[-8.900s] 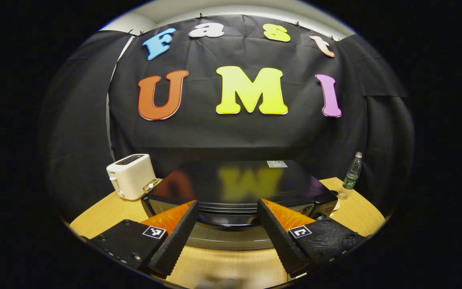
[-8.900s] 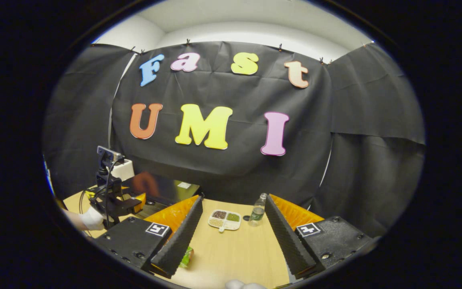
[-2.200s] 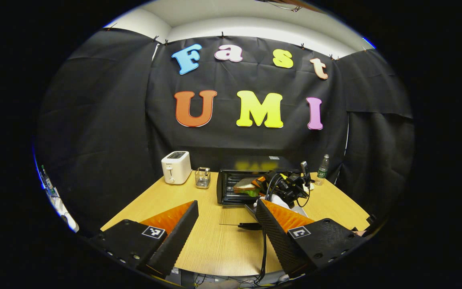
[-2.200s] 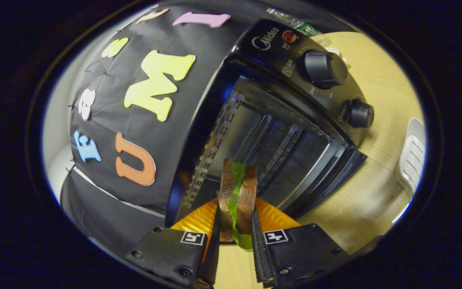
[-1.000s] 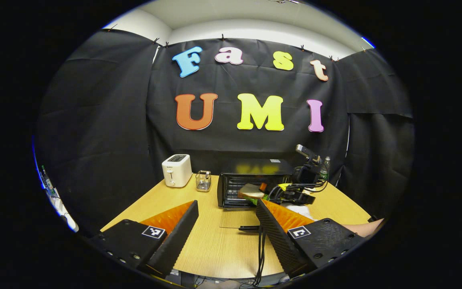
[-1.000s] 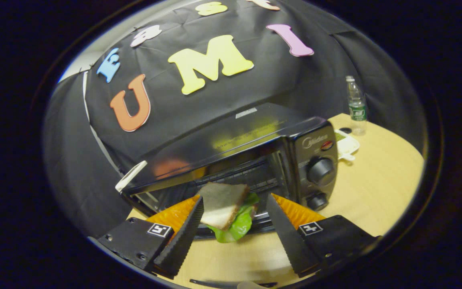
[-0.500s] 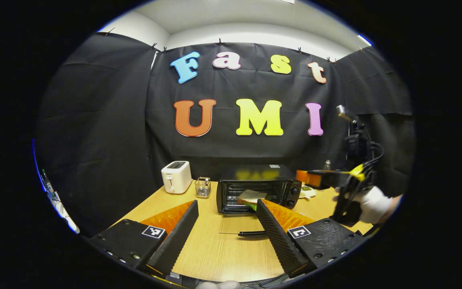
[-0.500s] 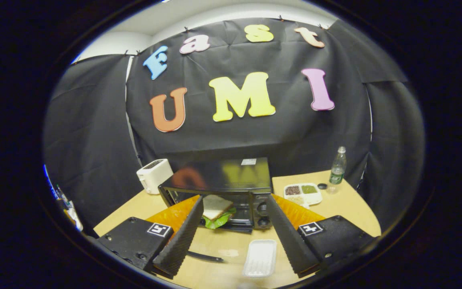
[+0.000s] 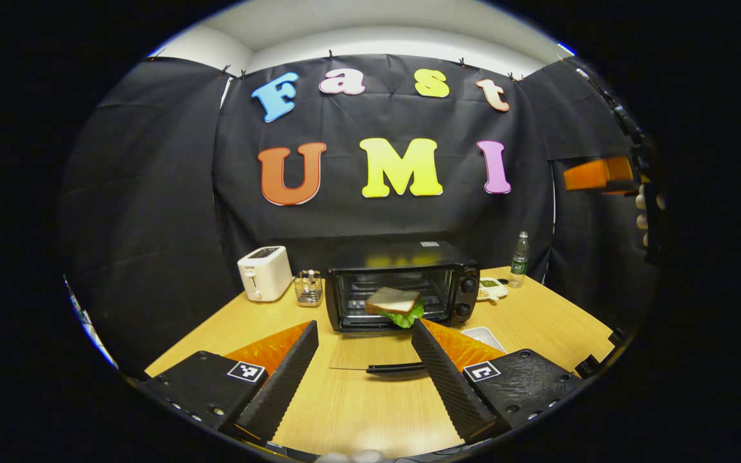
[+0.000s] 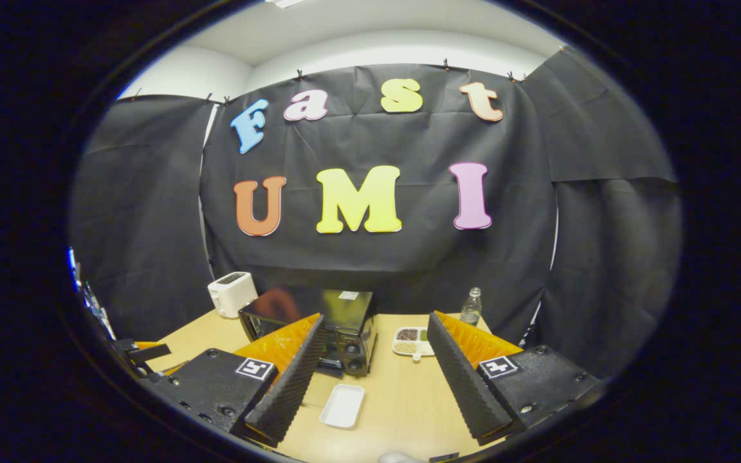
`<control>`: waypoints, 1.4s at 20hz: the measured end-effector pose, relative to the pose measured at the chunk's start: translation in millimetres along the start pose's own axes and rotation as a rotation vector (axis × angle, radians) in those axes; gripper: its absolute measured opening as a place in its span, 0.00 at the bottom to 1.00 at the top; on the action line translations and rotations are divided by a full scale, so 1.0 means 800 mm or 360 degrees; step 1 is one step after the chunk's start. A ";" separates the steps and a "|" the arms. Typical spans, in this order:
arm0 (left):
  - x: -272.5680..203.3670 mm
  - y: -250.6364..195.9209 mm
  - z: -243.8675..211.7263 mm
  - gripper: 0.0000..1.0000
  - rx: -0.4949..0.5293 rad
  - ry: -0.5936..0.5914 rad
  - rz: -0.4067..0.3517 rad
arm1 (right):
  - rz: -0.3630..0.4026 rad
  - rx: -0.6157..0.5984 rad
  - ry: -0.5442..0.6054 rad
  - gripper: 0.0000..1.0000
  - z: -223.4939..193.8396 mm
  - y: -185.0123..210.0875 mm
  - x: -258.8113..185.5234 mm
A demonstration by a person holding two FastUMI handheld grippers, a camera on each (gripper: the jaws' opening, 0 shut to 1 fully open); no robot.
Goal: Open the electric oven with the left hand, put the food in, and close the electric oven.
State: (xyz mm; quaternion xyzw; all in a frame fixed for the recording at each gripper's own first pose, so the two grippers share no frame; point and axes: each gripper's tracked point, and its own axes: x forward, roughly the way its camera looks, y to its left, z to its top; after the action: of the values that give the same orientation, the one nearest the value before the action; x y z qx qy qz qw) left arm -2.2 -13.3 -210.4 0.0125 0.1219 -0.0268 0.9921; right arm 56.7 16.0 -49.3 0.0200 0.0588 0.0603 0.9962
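Resting on the rack inside the open black electric oven (image 9: 402,283) on the wooden counter (image 9: 370,399), one brown-bread sandwich with green lettuce (image 9: 395,305) is placed. Closing the one glass door (image 9: 370,350) remains, I judge: the left hand-held gripper (image 9: 364,370), jaws apart and empty, must lift its handle. The right hand-held gripper (image 10: 374,370) is open too, empty.

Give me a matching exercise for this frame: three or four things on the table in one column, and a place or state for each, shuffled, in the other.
Things:
1. sandwich
2. oven door
3. white toaster
4. water bottle

Places or states:
A. left of the electric oven
B. folded down flat, open
C. right of the oven, near the wall
D. at the oven's open mouth

Pairs: 1-D, 2-B, 3-A, 4-C
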 end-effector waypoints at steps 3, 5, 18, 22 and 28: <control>0.028 -0.027 -0.050 0.96 0.0042 0.0090 -0.0035 | -0.0007 -0.0031 0.0004 0.95 0.014 -0.020 -0.019; 0.043 -0.039 -0.077 0.96 0.0026 0.0138 -0.0055 | -0.0008 -0.0043 0.0010 0.95 0.021 -0.030 -0.031; 0.122 -0.067 -0.179 0.96 -0.0027 0.0369 -0.0029 | 0.0018 -0.0086 0.0162 1.00 0.002 -0.055 -0.037; 0.133 -0.066 -0.189 0.96 -0.0013 0.0400 -0.0022 | 0.0026 -0.0077 0.0191 0.96 -0.004 -0.060 -0.033; 0.136 -0.063 -0.205 0.95 0.0003 0.0453 -0.0021 | 0.0058 -0.0074 0.0228 0.96 -0.014 -0.056 -0.029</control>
State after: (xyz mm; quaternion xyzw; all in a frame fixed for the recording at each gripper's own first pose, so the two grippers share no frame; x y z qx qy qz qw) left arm 60.6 -63.5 -396.6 0.0165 0.2613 -0.0314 0.9646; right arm 38.1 -31.0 -59.9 -0.0065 0.1283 0.0811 0.9884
